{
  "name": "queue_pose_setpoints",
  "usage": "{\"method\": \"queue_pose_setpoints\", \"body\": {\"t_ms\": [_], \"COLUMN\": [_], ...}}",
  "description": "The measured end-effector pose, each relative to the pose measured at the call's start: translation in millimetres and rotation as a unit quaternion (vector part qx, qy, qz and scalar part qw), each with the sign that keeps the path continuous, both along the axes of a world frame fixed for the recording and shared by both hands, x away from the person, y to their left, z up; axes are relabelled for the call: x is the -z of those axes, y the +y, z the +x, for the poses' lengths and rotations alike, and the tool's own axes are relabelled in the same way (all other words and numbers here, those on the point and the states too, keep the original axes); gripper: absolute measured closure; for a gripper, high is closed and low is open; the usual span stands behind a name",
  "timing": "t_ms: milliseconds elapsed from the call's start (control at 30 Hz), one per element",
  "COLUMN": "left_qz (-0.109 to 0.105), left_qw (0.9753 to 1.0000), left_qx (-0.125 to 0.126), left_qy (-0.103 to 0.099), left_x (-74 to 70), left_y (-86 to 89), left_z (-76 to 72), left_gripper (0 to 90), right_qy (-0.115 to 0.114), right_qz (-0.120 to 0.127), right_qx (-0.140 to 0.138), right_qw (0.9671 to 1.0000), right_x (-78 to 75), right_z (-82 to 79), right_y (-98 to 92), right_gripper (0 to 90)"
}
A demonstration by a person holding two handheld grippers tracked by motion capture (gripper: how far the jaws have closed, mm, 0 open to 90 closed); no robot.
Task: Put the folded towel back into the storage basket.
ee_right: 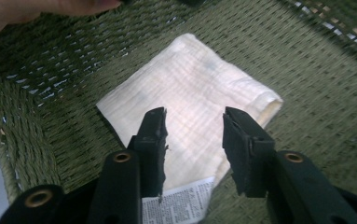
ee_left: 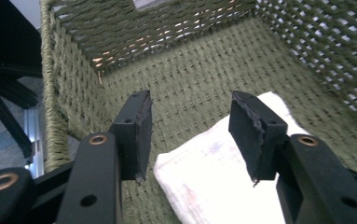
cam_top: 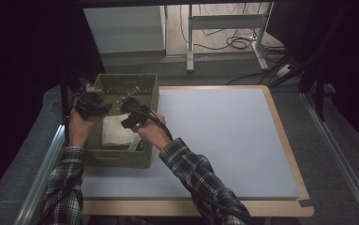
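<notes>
Both grippers poised over the folded white cloth (ee_right: 190, 107) in the green woven basket (cam_top: 121, 159).
Left gripper (ee_left: 190, 135) and right gripper (ee_right: 192, 144) jaws gape empty; next, I judge, lower and pinch the cloth.

Woven basket (cam_top: 123, 158) at the left edge of the counter (cam_top: 224, 136), on the mat (cam_top: 243, 154) covering most of it. Folded cloth (cam_top: 117, 131) flat on the basket floor, toward the near wall, a printed tag (ee_right: 181, 205) at its near edge. Left hand-held gripper (ee_left: 190, 135) over the basket's left wall, jaws apart above the cloth's corner, touching nothing. Right hand-held gripper (ee_right: 192, 144) inside the basket, just right of the left one, jaws apart above the cloth's middle. Rest of the mat stretching right of the basket. Beyond the counter's far edge, a table frame (cam_top: 224, 28) with cables (cam_top: 238, 42) on the floor.
</notes>
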State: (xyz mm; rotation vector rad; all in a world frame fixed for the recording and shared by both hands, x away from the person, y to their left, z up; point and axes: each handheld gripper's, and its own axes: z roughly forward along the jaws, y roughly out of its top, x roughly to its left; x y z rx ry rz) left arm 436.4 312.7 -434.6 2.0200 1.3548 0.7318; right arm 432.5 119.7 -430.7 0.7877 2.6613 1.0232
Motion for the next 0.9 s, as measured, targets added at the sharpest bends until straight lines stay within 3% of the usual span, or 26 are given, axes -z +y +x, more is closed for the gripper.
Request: {"method": "queue_pose_setpoints", "body": {"t_ms": [333,700,900], "left_qz": [-0.057,-0.122,-0.131], "left_qw": [0.9982,0.9917,0.9902], "left_qx": [0.016,0.039,0.048], "left_qy": [-0.007,-0.009,-0.014], "left_x": [-2.5,-5.8,-10.4], "left_y": [-11.7,-27.3,-39.0], "left_z": [-14.0,-32.4,-44.2], "left_gripper": [30.7,14.0,8.7], "right_qy": [-0.042,-0.042,-0.047], "right_qz": [0.034,0.069,0.08], "right_qx": [-0.021,-0.029,-0.033], "right_qw": [0.9983,0.9963,0.9952], "right_x": [-7.8,-11.4,-12.0], "right_z": [-11.7,-23.1,-28.7], "right_y": [-35.0,-82.1,-107.1], "right_gripper": [41.3,24.1,16.0]}}
